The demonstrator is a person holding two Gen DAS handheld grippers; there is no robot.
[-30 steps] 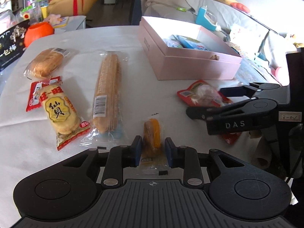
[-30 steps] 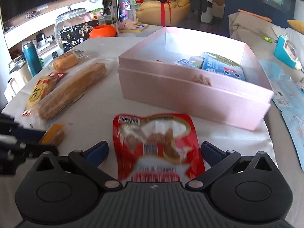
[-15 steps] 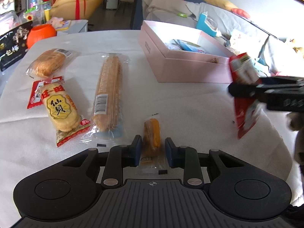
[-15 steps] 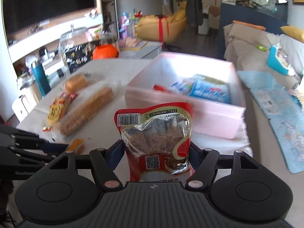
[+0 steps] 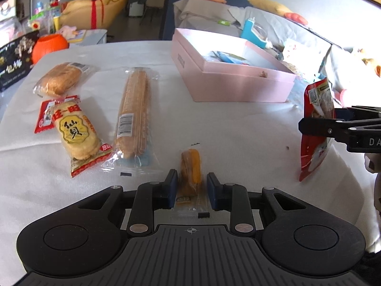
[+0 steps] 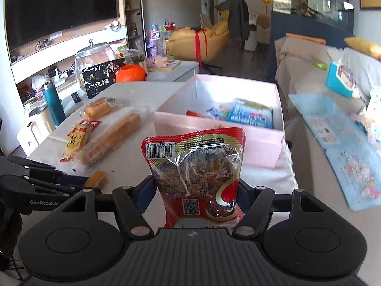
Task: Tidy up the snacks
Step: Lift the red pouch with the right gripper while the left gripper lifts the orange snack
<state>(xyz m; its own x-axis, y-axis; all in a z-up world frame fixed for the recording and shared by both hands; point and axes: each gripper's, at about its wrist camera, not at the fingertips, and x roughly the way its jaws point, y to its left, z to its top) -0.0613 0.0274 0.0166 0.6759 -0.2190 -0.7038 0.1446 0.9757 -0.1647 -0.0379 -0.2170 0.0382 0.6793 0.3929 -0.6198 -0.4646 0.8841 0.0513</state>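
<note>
**Two grippers, two snacks, one pink box waiting**

Three wrapped snacks lie at the left of the white-clothed table: a bread roll, a rice cracker pack and a long biscuit stick, all well apart from the pink box. At centre, the left gripper sits low, its jaws set on either side of a small orange snack that rests on the cloth (whether the pads actually press the wrapper cannot be told). To the right, the right gripper pinches a red pouch upright in the air, short of the open box, which already holds several packets. The step in hand looks like carrying the pouch to the box; the next move calls for lifting it clear of the near wall, then spreading the jaws over the bare floor inside.
</note>
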